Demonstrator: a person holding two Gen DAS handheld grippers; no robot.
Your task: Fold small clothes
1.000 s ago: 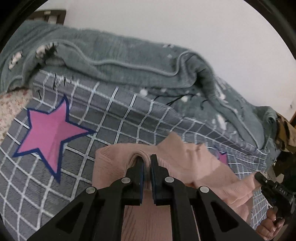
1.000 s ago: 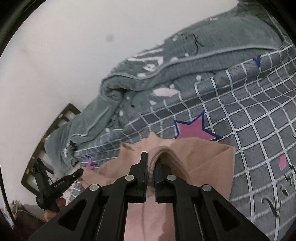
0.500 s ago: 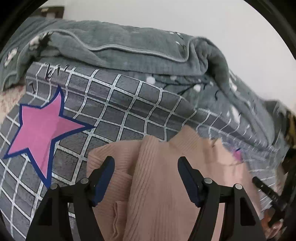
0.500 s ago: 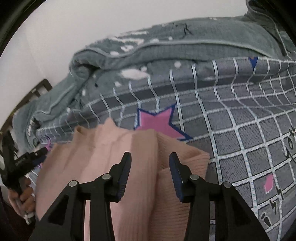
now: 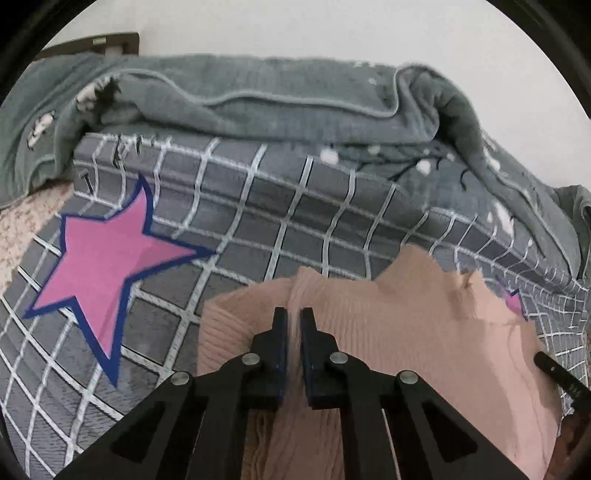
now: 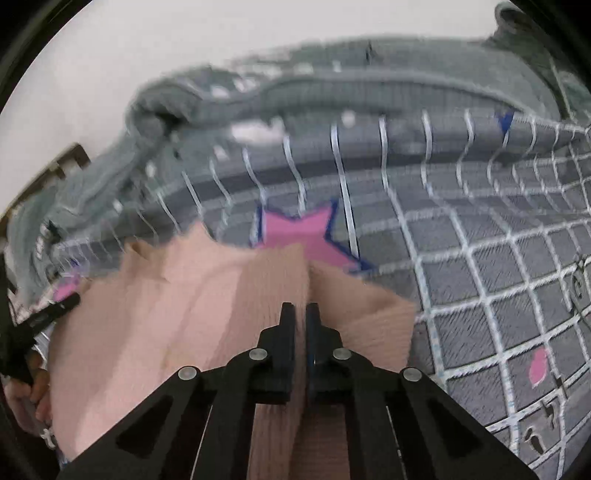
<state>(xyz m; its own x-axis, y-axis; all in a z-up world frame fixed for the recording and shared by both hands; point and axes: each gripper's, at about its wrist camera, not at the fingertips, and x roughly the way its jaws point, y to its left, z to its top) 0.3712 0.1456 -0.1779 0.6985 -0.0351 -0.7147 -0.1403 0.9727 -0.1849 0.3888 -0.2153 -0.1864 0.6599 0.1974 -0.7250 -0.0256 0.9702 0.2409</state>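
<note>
Two grippers are working here, and we hold one in each hand. Nearest in the left wrist view, our left gripper (image 5: pixel 293 325) has its jaws closed almost fully, with a raised ridge of the pink ribbed sweater (image 5: pixel 424 332) pinched between the blue pads. In the right wrist view, our right gripper (image 6: pixel 300 317) is closed the same way on another fold of the sweater (image 6: pixel 177 306). The sweater lies on the grey checked bedsheet (image 5: pixel 258 206) between the two tools. Beside it on the sheet we see a pink star (image 5: pixel 107 258) with a blue border. Further back, a crumpled grey-green blanket (image 5: pixel 277 107) lies along the white wall (image 5: pixel 295 26). The right view is blurred.
</note>
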